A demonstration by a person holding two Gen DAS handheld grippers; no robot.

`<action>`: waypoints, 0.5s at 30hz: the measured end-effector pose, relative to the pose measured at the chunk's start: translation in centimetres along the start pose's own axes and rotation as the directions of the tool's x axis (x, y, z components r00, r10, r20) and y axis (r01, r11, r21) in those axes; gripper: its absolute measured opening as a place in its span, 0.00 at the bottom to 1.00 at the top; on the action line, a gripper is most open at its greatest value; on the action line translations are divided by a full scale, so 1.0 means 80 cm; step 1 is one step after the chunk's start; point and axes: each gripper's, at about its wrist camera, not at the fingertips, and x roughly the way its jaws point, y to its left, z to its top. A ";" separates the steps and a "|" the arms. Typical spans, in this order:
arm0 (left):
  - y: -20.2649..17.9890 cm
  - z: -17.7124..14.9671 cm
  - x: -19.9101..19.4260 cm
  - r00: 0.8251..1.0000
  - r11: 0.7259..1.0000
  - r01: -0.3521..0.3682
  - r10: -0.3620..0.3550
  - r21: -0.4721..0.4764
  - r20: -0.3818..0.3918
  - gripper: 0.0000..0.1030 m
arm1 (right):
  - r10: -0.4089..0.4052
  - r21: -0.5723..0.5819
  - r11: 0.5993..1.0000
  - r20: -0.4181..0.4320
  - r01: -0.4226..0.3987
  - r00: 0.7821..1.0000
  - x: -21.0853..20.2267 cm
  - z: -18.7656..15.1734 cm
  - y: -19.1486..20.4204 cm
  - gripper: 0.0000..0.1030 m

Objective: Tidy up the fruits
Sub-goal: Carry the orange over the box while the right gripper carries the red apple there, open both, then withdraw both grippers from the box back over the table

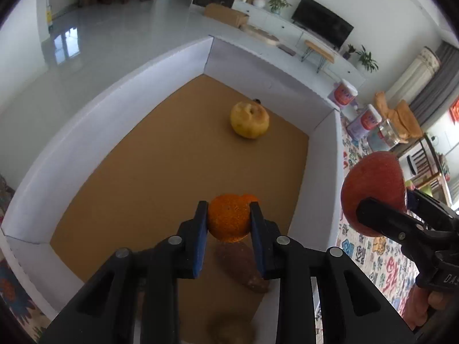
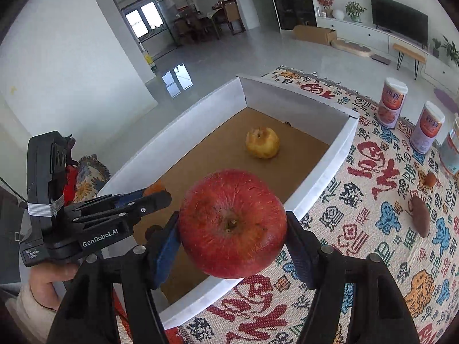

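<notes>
My left gripper (image 1: 229,220) is shut on an orange tangerine (image 1: 229,218) and holds it above the brown floor of a white-walled box (image 1: 120,109). A yellow apple (image 1: 249,119) lies at the far end of the box. A brown oblong fruit (image 1: 243,266) lies on the box floor under the tangerine. My right gripper (image 2: 232,226) is shut on a big red apple (image 2: 232,223) and holds it over the box's right wall (image 2: 324,177). The red apple also shows in the left wrist view (image 1: 373,192).
A patterned cloth (image 2: 373,200) covers the table right of the box. On it lie a brown oblong fruit (image 2: 420,218) and a small brown fruit (image 2: 429,179). Two orange-labelled canisters (image 2: 391,101) and a clear jar (image 2: 451,152) stand at the far right.
</notes>
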 end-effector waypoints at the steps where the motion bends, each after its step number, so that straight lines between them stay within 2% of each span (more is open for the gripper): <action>1: 0.008 0.000 0.016 0.999 1.000 -0.009 0.008 -0.021 -0.033 0.27 | -0.028 -0.018 0.999 -0.022 0.028 0.999 0.026 0.010 0.008 0.66; 6: 0.024 -0.008 0.054 0.993 0.997 -0.027 0.019 -0.069 -0.114 0.29 | -0.150 -0.022 0.989 -0.121 0.149 0.981 0.116 0.027 0.002 0.66; 7: 0.025 -0.009 0.055 0.993 0.997 -0.036 0.027 -0.075 -0.114 0.36 | -0.166 -0.015 0.986 -0.130 0.166 0.977 0.125 0.027 -0.003 0.66; 8: 0.025 -0.009 0.056 0.993 0.996 -0.043 0.034 -0.079 -0.113 0.51 | -0.178 -0.007 0.984 -0.148 0.179 0.973 0.134 0.027 -0.009 0.67; 10: 0.023 -0.011 0.051 0.994 0.995 -0.052 0.044 -0.081 -0.098 0.62 | -0.187 -0.017 0.982 -0.128 0.187 0.974 0.136 0.028 -0.010 0.68; 13: 0.013 -0.010 0.028 0.998 0.997 -0.050 0.048 -0.058 -0.036 0.63 | -0.168 0.022 0.985 -0.079 0.170 0.983 0.119 0.036 -0.011 0.69; 15: -0.002 -0.010 0.001 0.998 0.998 -0.048 0.049 -0.028 0.039 0.68 | -0.157 0.042 0.987 -0.003 0.157 0.988 0.091 0.043 -0.012 0.71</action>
